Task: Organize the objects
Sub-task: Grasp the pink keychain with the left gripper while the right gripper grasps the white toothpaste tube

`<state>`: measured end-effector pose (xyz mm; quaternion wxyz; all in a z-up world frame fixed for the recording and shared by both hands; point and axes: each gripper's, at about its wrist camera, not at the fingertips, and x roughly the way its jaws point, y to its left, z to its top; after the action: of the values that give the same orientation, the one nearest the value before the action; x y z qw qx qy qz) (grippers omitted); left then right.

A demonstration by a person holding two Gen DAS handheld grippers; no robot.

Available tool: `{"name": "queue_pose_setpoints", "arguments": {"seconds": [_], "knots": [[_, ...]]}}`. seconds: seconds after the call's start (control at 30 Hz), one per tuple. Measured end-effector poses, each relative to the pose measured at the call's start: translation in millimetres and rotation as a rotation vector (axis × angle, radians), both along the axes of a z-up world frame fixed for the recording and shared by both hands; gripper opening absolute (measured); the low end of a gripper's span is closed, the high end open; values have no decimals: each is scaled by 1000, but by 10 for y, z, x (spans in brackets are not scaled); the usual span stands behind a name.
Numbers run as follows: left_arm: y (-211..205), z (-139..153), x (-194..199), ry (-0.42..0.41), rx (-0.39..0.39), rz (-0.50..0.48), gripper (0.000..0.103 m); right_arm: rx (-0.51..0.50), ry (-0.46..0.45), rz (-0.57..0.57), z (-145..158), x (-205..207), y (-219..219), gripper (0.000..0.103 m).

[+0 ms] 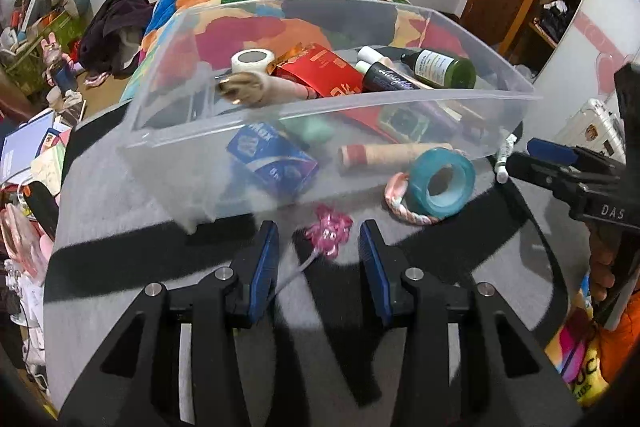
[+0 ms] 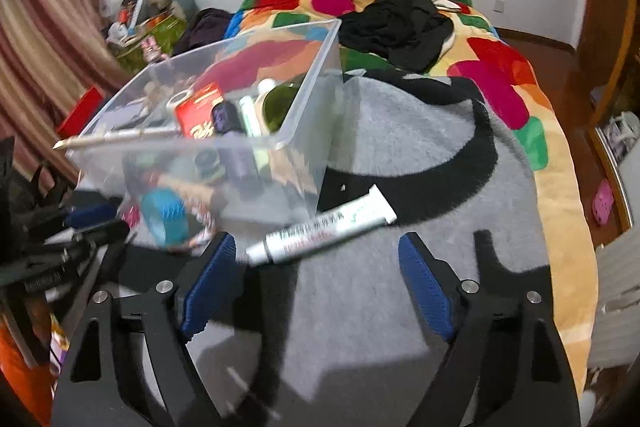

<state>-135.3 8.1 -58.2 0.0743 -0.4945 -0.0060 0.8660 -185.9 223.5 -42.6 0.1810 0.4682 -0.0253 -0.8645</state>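
My white tube (image 2: 324, 227) lies flat on the grey blanket (image 2: 360, 307), just outside the near right corner of the clear bin (image 2: 312, 75). Its long axis runs slantwise, cap toward me and crimped end pointing away from the bin. My right hand-held gripper (image 2: 316, 287) gapes wide just short of it, nothing between its pads. Before the bin's front wall, my left hand-held gripper (image 1: 319, 267) stands narrowly parted around a pink clip (image 1: 330, 233), not touching. A teal tape roll (image 1: 440, 183) rests beside the bin.
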Motion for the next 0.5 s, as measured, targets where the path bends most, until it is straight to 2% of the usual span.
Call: {"name": "queue_pose_setpoints", "arguments": {"seconds": [0.13,0.23,0.3,0.33,0.4,0.43,0.5], "knots": [[54,-39,-35,12,-21,-13,42,49,-15,-30,-82,-62,-94,81],[80,-48,-18,29,-34,-24,42,79,2,-30,-71,-23,-99,75],[93,-49,-8,36,-38,-32,40,115,21,-39,-76,5,-71,57],[100,-50,2,41,-37,-37,35,120,28,-42,-74,19,-48,53],[119,-47,12,52,-46,-45,25,121,36,-53,-69,44,30,37],[138,-48,32,58,-49,-53,23,118,36,-59,-67,53,69,33],[159,-47,63,70,-60,-54,23,109,38,-69,-63,70,153,16]]}}
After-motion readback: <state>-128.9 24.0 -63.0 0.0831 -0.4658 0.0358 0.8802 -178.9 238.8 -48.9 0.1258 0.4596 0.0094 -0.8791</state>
